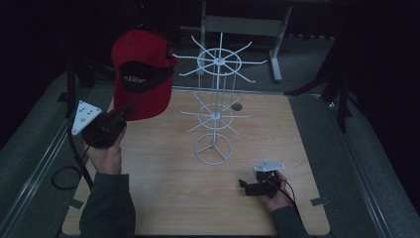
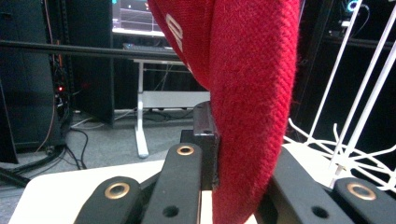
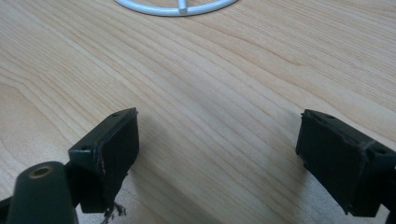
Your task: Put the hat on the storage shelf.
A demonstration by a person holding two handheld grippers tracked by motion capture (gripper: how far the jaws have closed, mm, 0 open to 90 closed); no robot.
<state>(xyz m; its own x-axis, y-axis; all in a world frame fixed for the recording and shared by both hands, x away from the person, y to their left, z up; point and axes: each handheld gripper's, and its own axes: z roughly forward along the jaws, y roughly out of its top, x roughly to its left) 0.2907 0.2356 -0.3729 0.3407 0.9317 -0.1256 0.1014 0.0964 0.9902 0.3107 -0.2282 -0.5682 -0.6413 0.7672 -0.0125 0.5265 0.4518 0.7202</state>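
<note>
Both grippers, left (image 1: 120, 115) and right (image 1: 246, 185), are black with brass-ringed screws, grey three-cornered plates, black cables; sleeves (image 1: 106, 208) dark grey.

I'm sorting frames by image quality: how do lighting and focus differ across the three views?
High view: dim, surroundings near black, though the red cap, white rack and table stay readable. Left gripper view: brighter; cap weave sharp, the room behind softer. Right gripper view: evenly lit wood grain, soft shadows, the jaws slightly blurred, the rack base cropped at the top.
</note>
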